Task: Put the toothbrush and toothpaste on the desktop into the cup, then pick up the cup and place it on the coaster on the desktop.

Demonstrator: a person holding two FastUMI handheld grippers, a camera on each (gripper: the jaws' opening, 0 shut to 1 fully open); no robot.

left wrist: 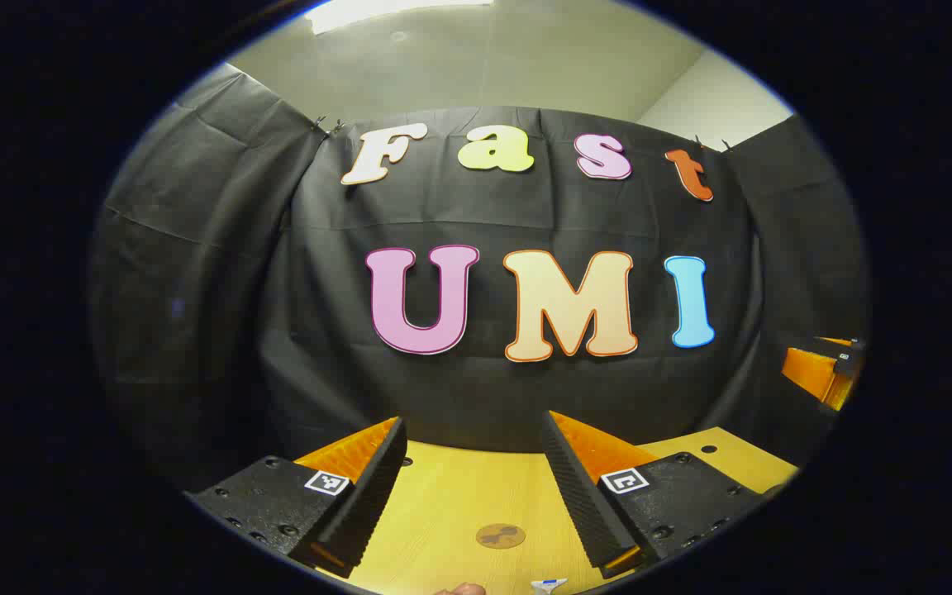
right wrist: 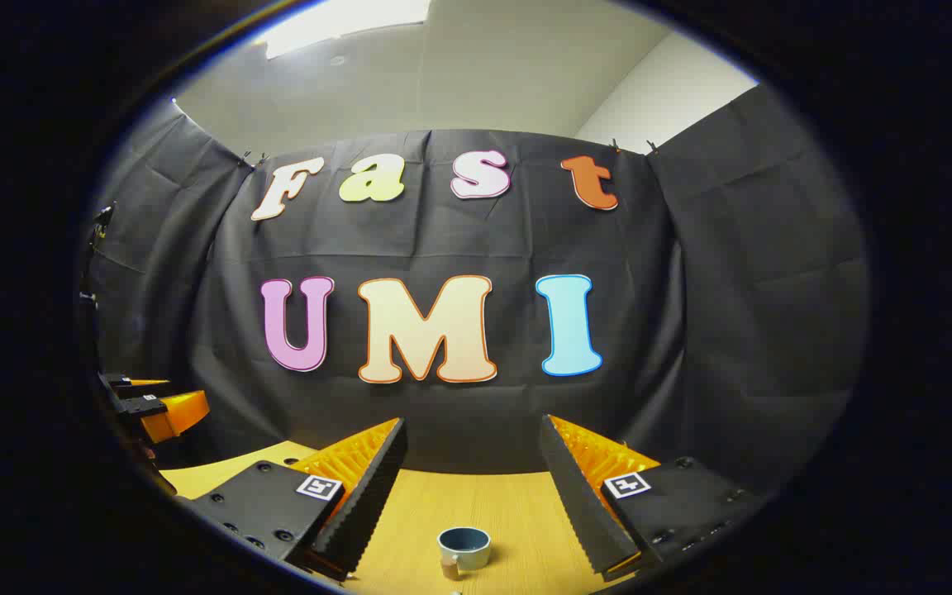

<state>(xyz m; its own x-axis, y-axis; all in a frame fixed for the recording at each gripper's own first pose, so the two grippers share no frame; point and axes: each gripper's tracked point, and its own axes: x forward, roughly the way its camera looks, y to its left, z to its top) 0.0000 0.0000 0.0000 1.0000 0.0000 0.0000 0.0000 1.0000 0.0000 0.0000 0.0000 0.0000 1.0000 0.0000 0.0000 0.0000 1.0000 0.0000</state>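
In the left gripper view, my left gripper (left wrist: pixel 473 430) stands open above the wooden desktop (left wrist: pixel 443 512), with nothing between its fingers. A round brown coaster (left wrist: pixel 500 536) lies on the desk below and ahead of it. A small white and blue tip, perhaps the toothpaste (left wrist: pixel 548 584), peeks in at the bottom edge. In the right gripper view, my right gripper (right wrist: pixel 472 430) is open and empty too. A small cup (right wrist: pixel 464 549) with a dark inside stands upright on the desk between and below its fingers. The other gripper (right wrist: pixel 158 405) shows far left.
Black cloth walls close the desk off at the back and sides. The right gripper (left wrist: pixel 823 372) appears at the right edge of the left gripper view. A bit of a hand (left wrist: pixel 459 589) shows at the bottom edge there.
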